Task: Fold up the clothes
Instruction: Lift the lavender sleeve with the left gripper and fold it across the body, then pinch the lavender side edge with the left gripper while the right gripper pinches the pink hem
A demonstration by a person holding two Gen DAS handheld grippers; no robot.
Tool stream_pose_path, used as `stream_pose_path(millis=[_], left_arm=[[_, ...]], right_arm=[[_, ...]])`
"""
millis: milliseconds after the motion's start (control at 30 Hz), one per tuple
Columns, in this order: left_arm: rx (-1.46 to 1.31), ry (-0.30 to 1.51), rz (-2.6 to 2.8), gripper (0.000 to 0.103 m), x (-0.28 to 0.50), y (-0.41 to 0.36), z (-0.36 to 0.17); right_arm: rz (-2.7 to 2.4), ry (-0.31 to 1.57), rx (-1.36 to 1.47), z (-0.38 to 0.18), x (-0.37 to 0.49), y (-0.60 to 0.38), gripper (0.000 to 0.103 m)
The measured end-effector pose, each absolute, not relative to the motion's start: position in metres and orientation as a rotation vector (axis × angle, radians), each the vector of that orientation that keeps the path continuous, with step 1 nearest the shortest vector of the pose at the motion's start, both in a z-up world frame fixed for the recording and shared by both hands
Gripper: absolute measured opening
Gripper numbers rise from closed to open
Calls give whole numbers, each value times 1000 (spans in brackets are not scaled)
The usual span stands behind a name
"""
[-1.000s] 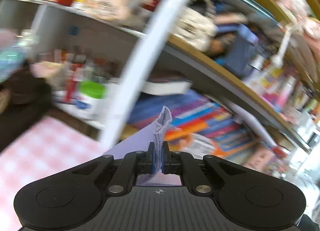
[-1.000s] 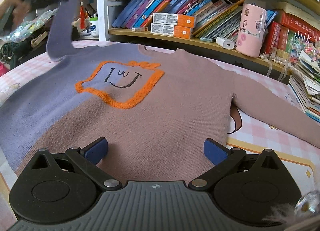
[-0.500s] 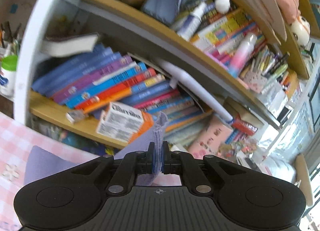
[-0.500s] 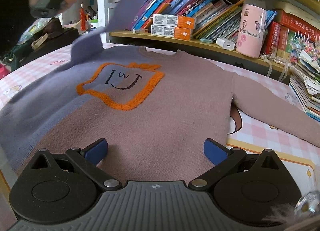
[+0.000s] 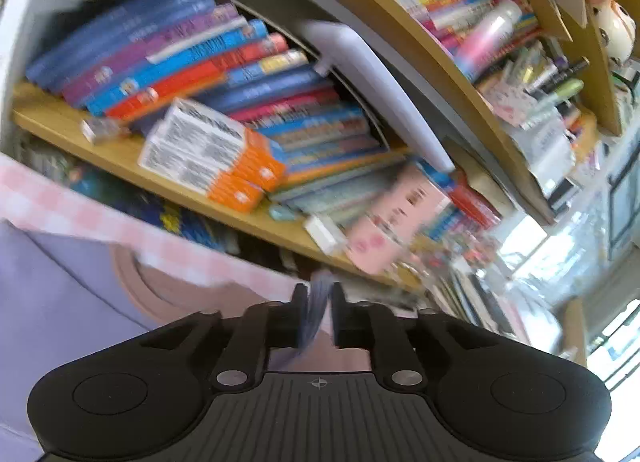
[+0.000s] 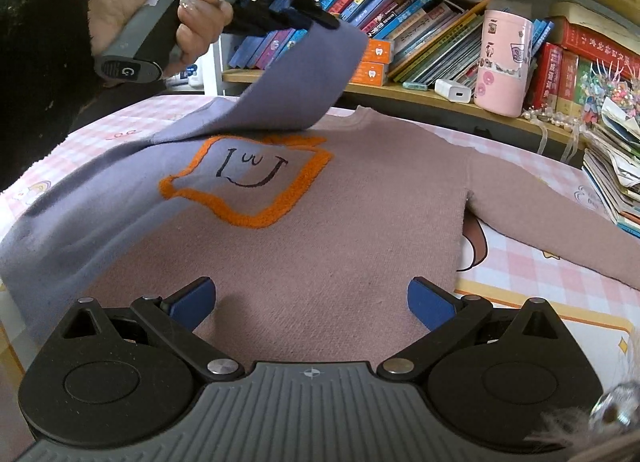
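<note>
A sweater (image 6: pixel 360 222), half lilac and half dusty pink with an orange-framed smiley patch (image 6: pixel 248 178), lies flat on the pink checked bed cover (image 6: pixel 540 262). My left gripper (image 5: pixel 318 314) holds the cuff of the lilac sleeve (image 6: pixel 304 82), with a small gap showing beside the cloth, and carries it above the sweater's chest; it also shows in the right wrist view (image 6: pixel 316 20). My right gripper (image 6: pixel 310 302) is open and empty, low over the sweater's hem. The pink sleeve (image 6: pixel 560 226) lies stretched out to the right.
A bookshelf (image 6: pixel 400 90) full of books runs along the far side of the bed. A pink cylinder cup (image 6: pixel 502 62), a white charger (image 6: pixel 452 91) and orange boxes (image 6: pixel 374 62) stand on it. Stacked papers (image 6: pixel 612 166) crowd the right.
My left gripper has swung the lilac sleeve up from the left and rightward over the sweater's chest, and its jaws have loosened slightly around the cuff. My right gripper has stayed still.
</note>
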State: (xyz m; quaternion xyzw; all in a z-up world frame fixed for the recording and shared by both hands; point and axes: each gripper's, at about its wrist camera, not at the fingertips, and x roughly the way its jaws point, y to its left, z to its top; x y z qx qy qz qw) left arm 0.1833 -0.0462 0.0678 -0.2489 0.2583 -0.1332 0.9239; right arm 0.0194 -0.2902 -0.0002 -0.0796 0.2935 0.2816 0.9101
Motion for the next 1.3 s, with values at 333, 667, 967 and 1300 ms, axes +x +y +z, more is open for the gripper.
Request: stream_pose_path(millis=[333,667,967,1300], left_arm=[[-383,597,-294,66,132,-44,65],[-120,704,-45,68,16,-3,20],[-121,693,95,67,-31,44,-1],[-174,654,37,26,-42,62,-16]], right_arm=[[581,627,-141,-2,23,-293,103],[570,640,-172,-5,23,-289,103],[457,623,-168,-3,25,-294,103],[365,583,-3,3,20,-322,100]])
